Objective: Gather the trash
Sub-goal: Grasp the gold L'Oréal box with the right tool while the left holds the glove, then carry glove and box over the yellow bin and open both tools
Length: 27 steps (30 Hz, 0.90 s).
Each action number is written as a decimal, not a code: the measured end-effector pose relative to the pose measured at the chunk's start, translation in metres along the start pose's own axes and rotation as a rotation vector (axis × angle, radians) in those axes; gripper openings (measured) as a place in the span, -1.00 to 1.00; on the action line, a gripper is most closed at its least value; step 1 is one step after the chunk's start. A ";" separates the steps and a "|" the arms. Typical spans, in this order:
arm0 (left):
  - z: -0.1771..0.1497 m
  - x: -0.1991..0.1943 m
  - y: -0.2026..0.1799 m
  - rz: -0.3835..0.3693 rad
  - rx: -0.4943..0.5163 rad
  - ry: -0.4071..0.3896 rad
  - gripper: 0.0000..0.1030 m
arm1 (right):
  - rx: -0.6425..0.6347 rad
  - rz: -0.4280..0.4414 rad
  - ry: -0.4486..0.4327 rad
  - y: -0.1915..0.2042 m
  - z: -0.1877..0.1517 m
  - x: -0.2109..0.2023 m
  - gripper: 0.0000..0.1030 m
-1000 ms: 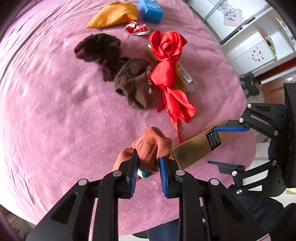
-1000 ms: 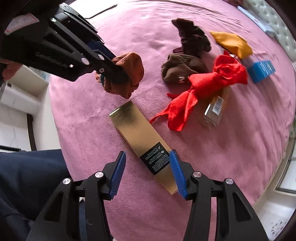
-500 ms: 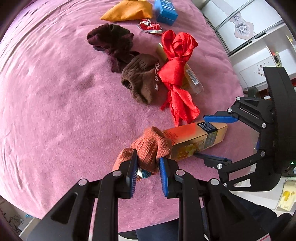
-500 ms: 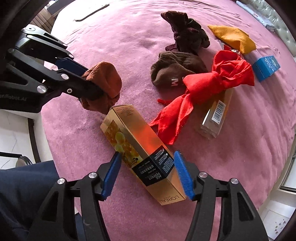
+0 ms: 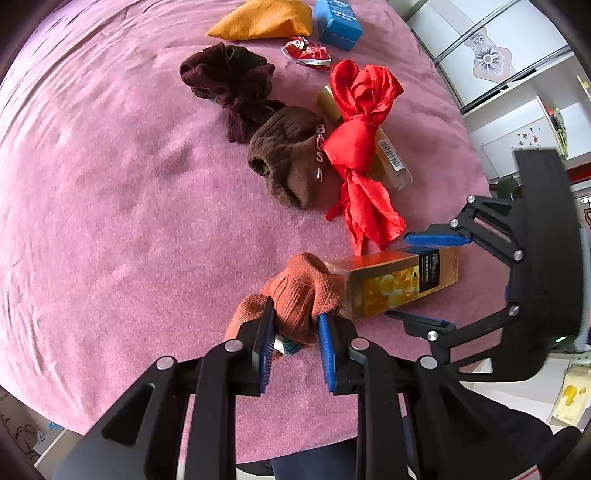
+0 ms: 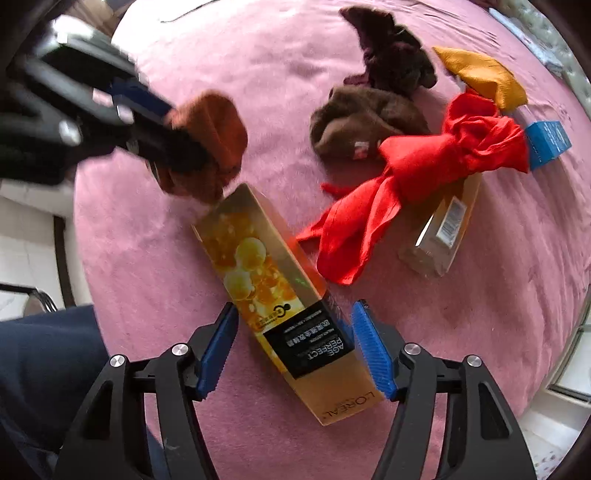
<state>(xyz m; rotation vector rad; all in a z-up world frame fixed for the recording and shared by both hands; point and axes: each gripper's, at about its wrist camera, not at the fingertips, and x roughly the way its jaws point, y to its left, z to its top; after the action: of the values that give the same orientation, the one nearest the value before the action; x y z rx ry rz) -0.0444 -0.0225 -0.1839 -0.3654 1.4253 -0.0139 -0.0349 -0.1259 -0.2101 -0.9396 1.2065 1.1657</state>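
On the pink cover (image 5: pixel 110 184) lies a long gold carton (image 6: pixel 266 266) with a black label. My right gripper (image 6: pixel 295 332) points down over its labelled end. The jaws are opening, one blue pad on each side of the carton, and neither presses on it. My left gripper (image 5: pixel 295 321) is shut on a rust-orange knitted sock (image 5: pixel 299 291), which touches the carton's far end. In the right wrist view the left gripper (image 6: pixel 147 122) and the sock (image 6: pixel 214 129) are blurred. In the left wrist view the right gripper (image 5: pixel 428 280) straddles the carton (image 5: pixel 391 284).
Beyond the carton lie a red cloth (image 5: pixel 358 140) over a clear barcoded box (image 5: pixel 391 162), a brown sock (image 5: pixel 291 166) and a maroon sock (image 5: pixel 229 77). Farther back are a yellow cloth (image 5: pixel 266 18), a blue box (image 5: pixel 338 18) and a crumpled red wrapper (image 5: pixel 306 51). A dark-blue trouser leg (image 6: pixel 44 362) is beside the cover's edge.
The right gripper has sunk over the gold carton with its jaws widening. The carton has rolled to show its printed side. The left gripper kept its hold on the sock.
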 end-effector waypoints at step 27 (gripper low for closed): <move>0.062 0.004 -0.126 -0.084 0.204 0.000 -0.58 | 0.634 0.076 -0.214 -0.108 -0.087 -0.085 -0.14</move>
<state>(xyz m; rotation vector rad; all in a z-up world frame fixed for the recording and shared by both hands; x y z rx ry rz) 0.0426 -0.1274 -0.1499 -0.2568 1.3937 -0.2258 0.0561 -0.2432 -0.1447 -0.2866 1.3254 0.8296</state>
